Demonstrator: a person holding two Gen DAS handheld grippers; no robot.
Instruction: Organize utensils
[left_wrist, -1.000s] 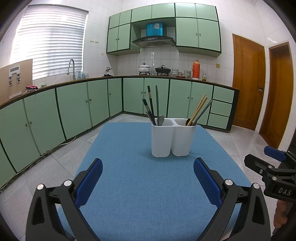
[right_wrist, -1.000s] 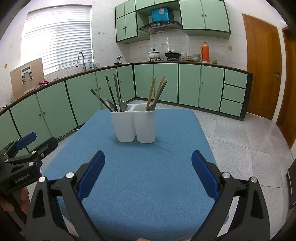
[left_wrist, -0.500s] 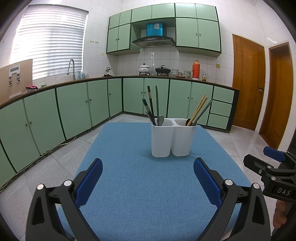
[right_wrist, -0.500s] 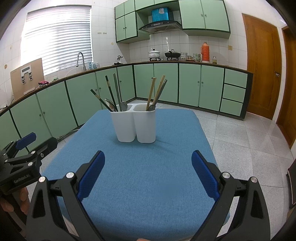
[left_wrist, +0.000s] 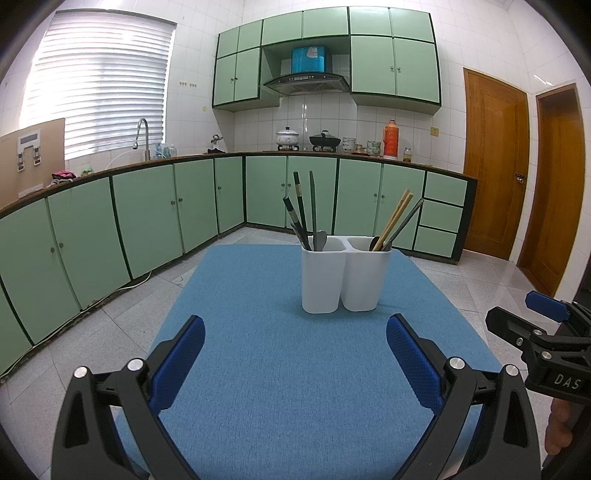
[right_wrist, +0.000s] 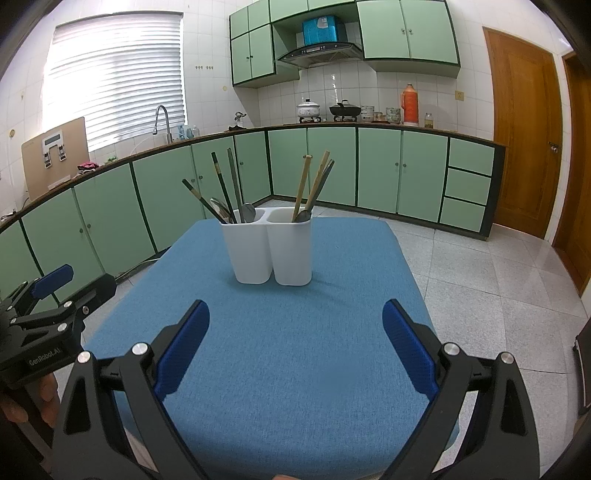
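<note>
A white two-compartment utensil holder (left_wrist: 345, 275) (right_wrist: 271, 247) stands upright near the far end of the blue table mat (left_wrist: 295, 369) (right_wrist: 295, 350). Its left compartment holds dark chopsticks (left_wrist: 303, 206) (right_wrist: 221, 184) and a metal spoon (left_wrist: 320, 240) (right_wrist: 248, 211). Its right compartment holds wooden chopsticks (left_wrist: 396, 216) (right_wrist: 303, 184) and another spoon. My left gripper (left_wrist: 295, 354) hovers open over the near part of the mat, well short of the holder, nothing between its fingers. My right gripper (right_wrist: 295, 338) is likewise open and empty, and shows at the right edge of the left wrist view (left_wrist: 546, 332).
Green cabinets (left_wrist: 147, 214) run along the left and back walls under a counter with a sink tap (left_wrist: 142, 136), pots and a red flask (left_wrist: 390, 138). Wooden doors (left_wrist: 495, 166) stand at the right. Tiled floor surrounds the table.
</note>
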